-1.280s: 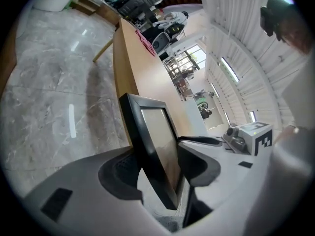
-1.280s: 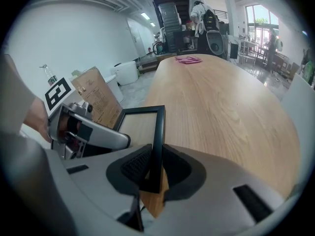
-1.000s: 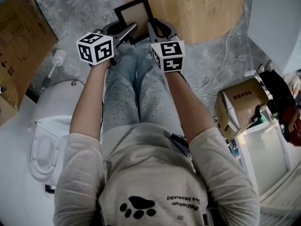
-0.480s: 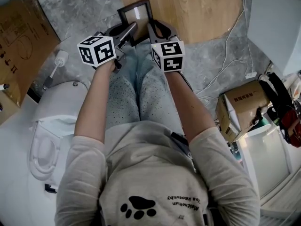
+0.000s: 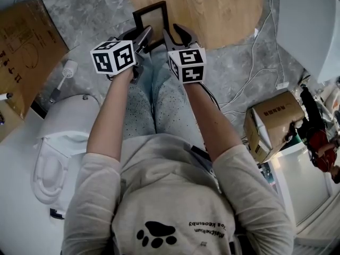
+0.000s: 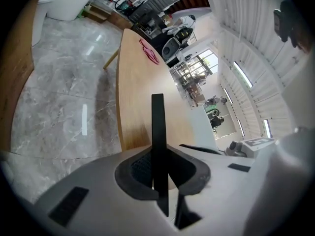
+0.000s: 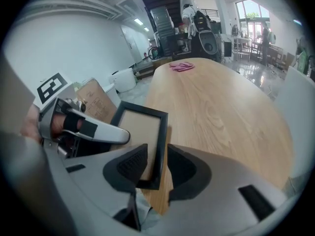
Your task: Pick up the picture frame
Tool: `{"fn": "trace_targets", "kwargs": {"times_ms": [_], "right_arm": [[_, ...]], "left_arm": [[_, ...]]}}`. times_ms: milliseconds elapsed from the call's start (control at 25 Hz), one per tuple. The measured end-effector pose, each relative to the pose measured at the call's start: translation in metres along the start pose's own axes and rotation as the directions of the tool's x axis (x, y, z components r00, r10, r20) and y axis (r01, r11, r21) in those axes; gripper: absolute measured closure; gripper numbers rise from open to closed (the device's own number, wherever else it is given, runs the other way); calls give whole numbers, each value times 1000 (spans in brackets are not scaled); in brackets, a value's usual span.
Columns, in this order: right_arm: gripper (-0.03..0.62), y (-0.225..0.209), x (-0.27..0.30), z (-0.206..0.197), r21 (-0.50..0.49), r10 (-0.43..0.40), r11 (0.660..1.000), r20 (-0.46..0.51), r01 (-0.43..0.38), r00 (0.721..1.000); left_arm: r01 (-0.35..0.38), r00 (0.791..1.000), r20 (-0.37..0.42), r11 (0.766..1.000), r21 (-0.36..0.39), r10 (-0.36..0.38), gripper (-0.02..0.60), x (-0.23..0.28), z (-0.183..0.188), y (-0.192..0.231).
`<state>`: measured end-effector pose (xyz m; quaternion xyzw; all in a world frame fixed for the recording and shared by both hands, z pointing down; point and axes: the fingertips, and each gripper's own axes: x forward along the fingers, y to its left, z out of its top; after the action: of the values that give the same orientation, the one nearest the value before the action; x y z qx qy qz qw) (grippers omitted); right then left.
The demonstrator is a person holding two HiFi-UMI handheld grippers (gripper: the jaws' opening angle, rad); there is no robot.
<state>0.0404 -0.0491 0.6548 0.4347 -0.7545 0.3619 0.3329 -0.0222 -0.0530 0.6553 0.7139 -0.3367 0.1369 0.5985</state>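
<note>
Black rectangular picture frame (image 5: 151,21) is hanging over the round wooden table's (image 5: 212,9) near edge; it is probably light, stiff and fragile. Left gripper (image 6: 160,168), jaws just closing, is clamping its rail, the sensible hold. Right gripper (image 7: 157,168), just opening, is straddling a corner loosely.

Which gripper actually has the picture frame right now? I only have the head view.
Observer: The left gripper. Its own view shows the picture frame edge-on between its jaws, which have just been closing and now press on it.
Operator: And the right one?
Observer: The right gripper has just been opening. Its view shows a gap on each side of the frame's side bar, which stands between its jaws.
Operator: Anything else ahead?
Observer: A pink item lies at the far end of the wooden table.
</note>
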Motion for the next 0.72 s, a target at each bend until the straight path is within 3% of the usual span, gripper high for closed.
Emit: {"fn": "trace_targets", "kwargs": {"times_ms": [320,720], "right_arm": [[493,0,-34,40,-3,3,1000,94,-2,996],[582,-16,-89,76,6,-73,997,171,73,983]], "left_arm": [[-71,997,-23,994,84,73,537,2,3,-19],[-104,995,16,979,175,103,540,-11,29,-63]]}}
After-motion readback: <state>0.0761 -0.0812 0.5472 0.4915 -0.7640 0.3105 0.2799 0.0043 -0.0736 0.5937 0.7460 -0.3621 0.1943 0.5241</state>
